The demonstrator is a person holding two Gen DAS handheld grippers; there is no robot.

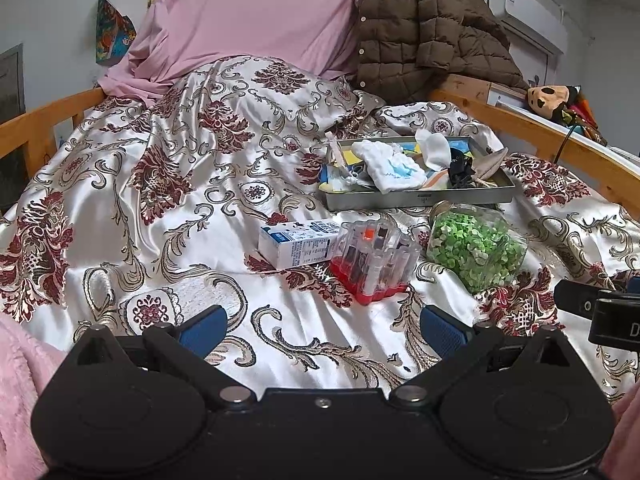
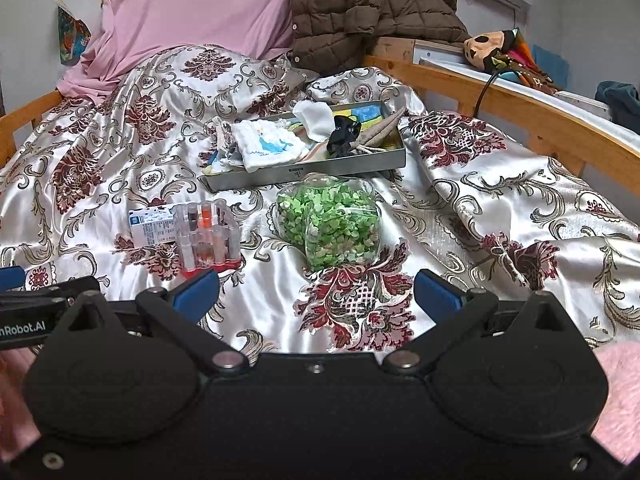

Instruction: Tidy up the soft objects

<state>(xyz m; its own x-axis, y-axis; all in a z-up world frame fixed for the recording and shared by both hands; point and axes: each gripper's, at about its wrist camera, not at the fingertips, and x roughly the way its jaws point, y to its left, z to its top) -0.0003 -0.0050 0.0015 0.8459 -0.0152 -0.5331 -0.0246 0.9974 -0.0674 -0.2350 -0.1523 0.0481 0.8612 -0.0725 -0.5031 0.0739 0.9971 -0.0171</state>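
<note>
Bedspread of patterned satin covers the bed. On it a metal tray holds the soft cloths; a jar of green pieces stands just before it. Both the left gripper and right gripper hover spread wide, empty.

Wood bed frame w/ satin bedspread; AC unit on wall.

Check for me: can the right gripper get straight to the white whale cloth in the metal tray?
Probably not straight. The right gripper is open and empty, but the jar of green pieces sits between it and the whale cloth in the metal tray. Going over or around looks feasible.
</note>
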